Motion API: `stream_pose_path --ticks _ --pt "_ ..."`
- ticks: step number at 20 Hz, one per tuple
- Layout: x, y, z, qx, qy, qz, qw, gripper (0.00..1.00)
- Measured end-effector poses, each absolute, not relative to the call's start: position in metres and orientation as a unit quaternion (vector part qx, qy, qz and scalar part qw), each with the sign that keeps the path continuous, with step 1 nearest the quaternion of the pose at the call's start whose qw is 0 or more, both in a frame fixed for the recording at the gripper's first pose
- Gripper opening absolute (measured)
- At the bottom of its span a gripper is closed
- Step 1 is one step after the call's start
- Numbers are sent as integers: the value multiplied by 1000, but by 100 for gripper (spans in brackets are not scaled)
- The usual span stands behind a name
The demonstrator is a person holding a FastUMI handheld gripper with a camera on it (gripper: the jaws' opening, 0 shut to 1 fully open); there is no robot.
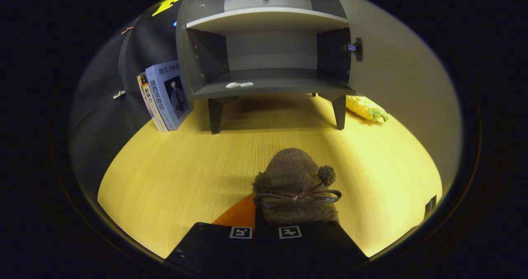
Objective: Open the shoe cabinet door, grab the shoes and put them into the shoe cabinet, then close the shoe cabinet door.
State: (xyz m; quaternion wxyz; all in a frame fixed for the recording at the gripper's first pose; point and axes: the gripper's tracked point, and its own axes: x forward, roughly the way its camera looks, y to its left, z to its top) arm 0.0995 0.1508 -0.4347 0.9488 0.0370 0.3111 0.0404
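Gripper (266, 232): fingers drawn together, clamped on the shoe's near end.
Shoe (295, 184): fuzzy brown, bow on top, sticking out far past the fingertips, above the table (173, 172).
Cabinet (268, 52): far, open, shelves bare.
Books (165, 95): left of cabinet.
Toy (366, 108): yellow, right of cabinet.

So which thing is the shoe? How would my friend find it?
Start at the open grey shoe cabinet on the yellow wooden table. Come forward to the gripper: the fuzzy brown shoe sits in its closed fingers. Nothing else is furry with a brown bow and pompom.
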Motion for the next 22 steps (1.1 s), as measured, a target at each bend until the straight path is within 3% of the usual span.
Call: stream_pose_path --ticks 13,22 --pt "101 149 -236 49 257 53 964 8" --pt "169 167 -119 41 229 71 970 8"
